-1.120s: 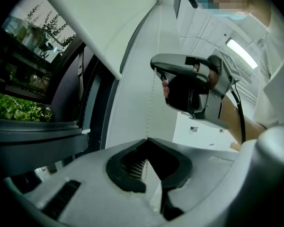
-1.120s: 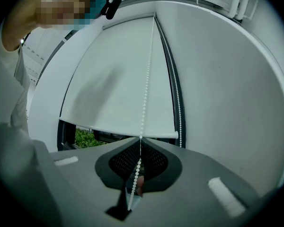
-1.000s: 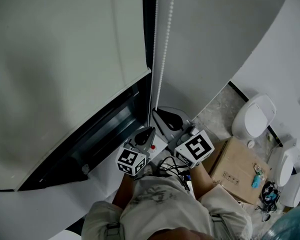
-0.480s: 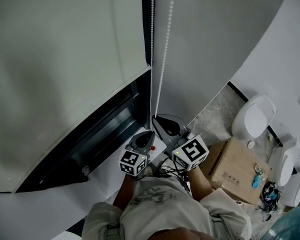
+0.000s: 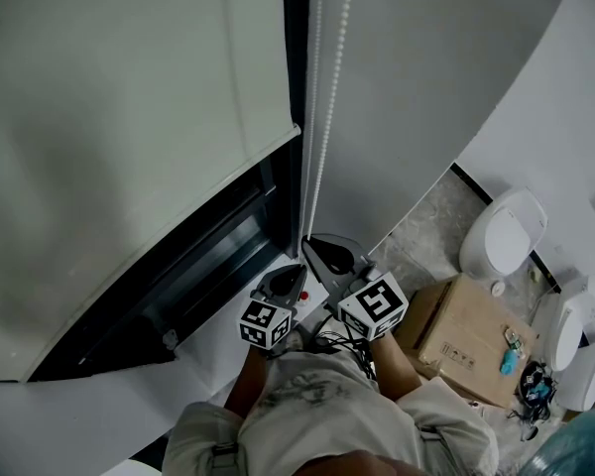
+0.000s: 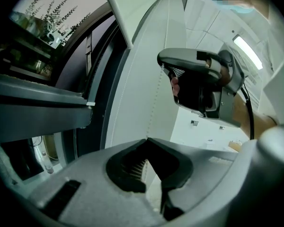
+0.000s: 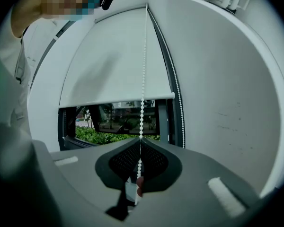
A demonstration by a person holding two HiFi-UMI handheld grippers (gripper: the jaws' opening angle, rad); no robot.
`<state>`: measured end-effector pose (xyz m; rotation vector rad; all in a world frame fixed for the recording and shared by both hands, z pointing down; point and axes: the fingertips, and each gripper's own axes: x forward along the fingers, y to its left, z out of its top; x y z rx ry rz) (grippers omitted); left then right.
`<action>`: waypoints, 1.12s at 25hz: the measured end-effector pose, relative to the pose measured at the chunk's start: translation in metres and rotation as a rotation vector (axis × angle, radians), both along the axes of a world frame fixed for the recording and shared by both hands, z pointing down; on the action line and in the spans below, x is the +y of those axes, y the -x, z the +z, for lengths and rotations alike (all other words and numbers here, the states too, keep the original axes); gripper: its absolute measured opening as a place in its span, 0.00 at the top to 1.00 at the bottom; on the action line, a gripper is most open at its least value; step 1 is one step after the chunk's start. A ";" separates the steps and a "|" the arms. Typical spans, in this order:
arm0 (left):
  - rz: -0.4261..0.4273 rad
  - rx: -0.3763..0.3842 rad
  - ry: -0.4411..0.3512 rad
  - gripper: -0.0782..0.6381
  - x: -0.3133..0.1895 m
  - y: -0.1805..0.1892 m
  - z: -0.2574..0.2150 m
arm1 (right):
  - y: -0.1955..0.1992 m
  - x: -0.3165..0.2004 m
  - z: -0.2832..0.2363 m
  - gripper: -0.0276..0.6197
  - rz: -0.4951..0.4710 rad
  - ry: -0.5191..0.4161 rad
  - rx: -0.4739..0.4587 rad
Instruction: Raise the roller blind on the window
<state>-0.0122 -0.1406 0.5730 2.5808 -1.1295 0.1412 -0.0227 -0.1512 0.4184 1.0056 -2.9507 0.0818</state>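
Left tool (image 6: 147, 140) and right tool (image 7: 141, 142) are both clamped on the bead chain (image 7: 143, 79), the right one higher. Beyond, the roller blind (image 7: 113, 65) covers most of the window. On the floor, small items lie on a closed cardboard box (image 5: 466, 335).

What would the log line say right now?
left gripper: shut | right gripper: shut on bead chain | blind: partly raised

The left gripper (image 5: 299, 269) and right gripper (image 5: 312, 243) sink lower beneath the roller blind (image 5: 129, 117), whose bottom edge lifts slightly.
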 end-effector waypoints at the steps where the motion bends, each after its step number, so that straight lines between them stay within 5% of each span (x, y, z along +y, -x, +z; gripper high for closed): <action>1: 0.003 0.001 0.001 0.87 0.001 0.000 0.000 | 0.000 0.001 0.000 0.94 -0.001 -0.002 0.003; 14: -0.002 0.018 -0.025 0.82 0.007 0.008 -0.038 | 0.004 0.002 -0.004 0.94 -0.014 -0.016 0.014; 28: 0.010 0.075 -0.317 0.77 0.005 0.021 -0.194 | -0.001 -0.002 -0.002 0.94 -0.002 -0.022 0.005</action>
